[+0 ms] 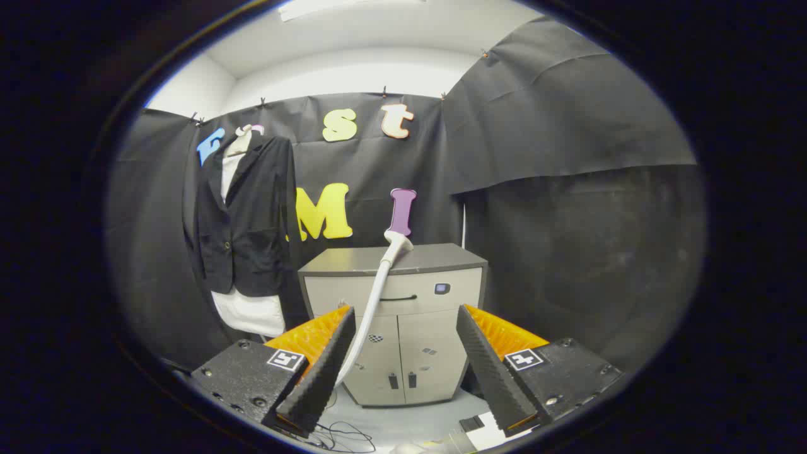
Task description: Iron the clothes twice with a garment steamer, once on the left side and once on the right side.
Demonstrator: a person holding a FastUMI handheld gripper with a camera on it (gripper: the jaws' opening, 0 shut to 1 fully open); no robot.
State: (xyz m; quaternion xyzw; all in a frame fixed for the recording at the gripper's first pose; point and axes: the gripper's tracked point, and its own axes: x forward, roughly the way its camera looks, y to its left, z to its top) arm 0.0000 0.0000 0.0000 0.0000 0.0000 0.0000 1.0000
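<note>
A black jacket [243, 214] hangs over a white shirt [252, 313] on a hanger against the booth's wall, beyond and to the left of my fingers. The white steamer head [397, 242] rests on the top of a grey cabinet [441, 257] straight ahead. Its white hose [372, 302] runs down the cabinet's front and passes just inside my left finger [321, 366]. My gripper [405, 312] is open with nothing pressed between the fingers, still short of the cabinet and below the steamer head.
The cabinet has a drawer and two doors and stands on a pale floor. Thin cables [343, 436] lie on the floor below the left finger. Black cloth walls close the booth at the back and right.
</note>
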